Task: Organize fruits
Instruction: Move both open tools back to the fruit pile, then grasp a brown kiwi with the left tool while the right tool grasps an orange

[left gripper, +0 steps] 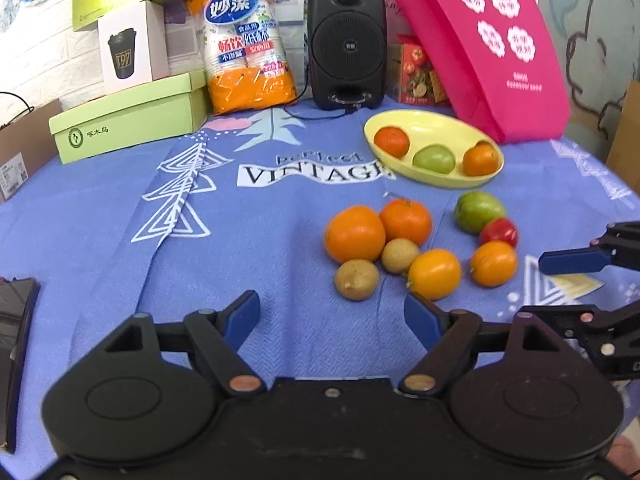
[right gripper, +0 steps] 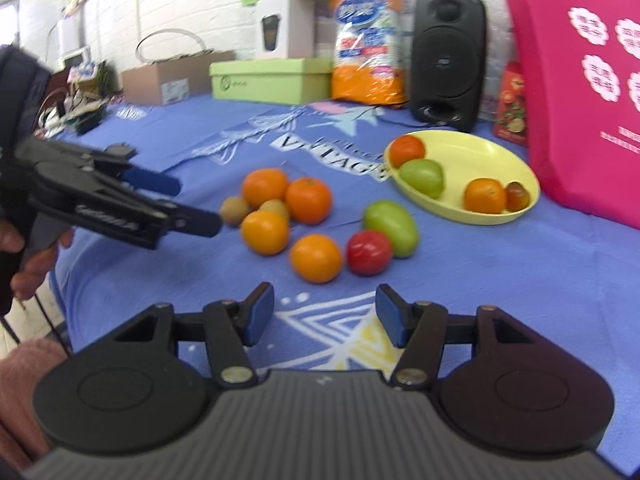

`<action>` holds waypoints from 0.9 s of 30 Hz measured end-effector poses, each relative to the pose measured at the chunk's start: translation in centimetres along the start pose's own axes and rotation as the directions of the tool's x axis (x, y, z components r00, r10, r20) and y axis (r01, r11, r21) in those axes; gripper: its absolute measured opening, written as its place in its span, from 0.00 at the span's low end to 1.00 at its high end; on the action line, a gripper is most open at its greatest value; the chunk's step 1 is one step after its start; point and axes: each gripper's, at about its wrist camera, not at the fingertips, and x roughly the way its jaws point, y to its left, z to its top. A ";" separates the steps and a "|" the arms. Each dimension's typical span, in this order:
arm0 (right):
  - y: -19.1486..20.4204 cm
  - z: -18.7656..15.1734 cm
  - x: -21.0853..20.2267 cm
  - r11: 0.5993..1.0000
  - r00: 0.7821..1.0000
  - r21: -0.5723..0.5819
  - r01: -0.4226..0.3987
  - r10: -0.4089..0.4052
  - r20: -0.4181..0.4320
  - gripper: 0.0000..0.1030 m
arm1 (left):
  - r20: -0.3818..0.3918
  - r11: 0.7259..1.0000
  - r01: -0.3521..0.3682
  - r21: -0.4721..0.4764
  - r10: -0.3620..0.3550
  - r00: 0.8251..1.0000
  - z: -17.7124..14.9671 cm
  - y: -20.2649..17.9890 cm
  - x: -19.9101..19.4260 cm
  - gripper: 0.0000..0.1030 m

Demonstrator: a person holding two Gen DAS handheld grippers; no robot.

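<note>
1. The left gripper (left gripper: pixel 332 312) hangs low over the blue tablecloth (left gripper: pixel 248 240), its fingers spread wide, with nothing between them.
2. The right gripper (right gripper: pixel 325 314) is also over the cloth, fingers wide apart and empty.
3. Just ahead of both grippers a group of loose fruits lies on the cloth: two brown kiwis (left gripper: pixel 357 280), several oranges (left gripper: pixel 355 234), a red tomato (right gripper: pixel 368 252) and a green fruit (right gripper: pixel 391 228). Many of them touch each other.
4. Behind this group stands the yellow bowl (right gripper: pixel 496 152). In it are an orange at each end, a green fruit (left gripper: pixel 434 159) between them, and a small dark red fruit (right gripper: pixel 518 196) touching the right orange.
5. Far back, near the wall, stand a black speaker (left gripper: pixel 346 40), a pink bag (left gripper: pixel 480 48), a pack of paper cups (left gripper: pixel 246 44) and a green box (left gripper: pixel 132 116).
</note>
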 end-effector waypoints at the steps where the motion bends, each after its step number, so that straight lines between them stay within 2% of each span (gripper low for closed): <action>1: 0.2 0.0 0.2 1.000 1.000 -0.008 -0.002 0.002 -0.007 0.54 | -0.006 1.000 -0.002 0.000 0.002 1.000 -0.1 0.0 0.3 0.77; 10: 0.4 0.0 1.4 1.000 1.000 0.001 -0.015 0.015 -0.008 0.58 | -0.014 0.999 0.010 -0.035 -0.010 1.000 0.5 0.8 2.3 0.77; 17: 0.4 0.2 2.3 1.000 1.000 0.010 -0.017 0.017 0.000 0.59 | -0.008 1.000 0.015 -0.016 -0.015 1.000 1.3 0.3 3.5 0.75; 24: 0.6 0.7 3.1 1.000 1.000 0.007 -0.019 0.019 -0.006 0.60 | 0.004 0.998 0.060 0.002 -0.060 0.998 1.0 0.3 3.8 0.63; 27: 0.7 0.9 3.4 1.000 1.000 0.004 -0.018 0.018 -0.008 0.60 | 0.011 0.998 0.063 0.003 -0.063 0.998 1.0 0.3 3.8 0.49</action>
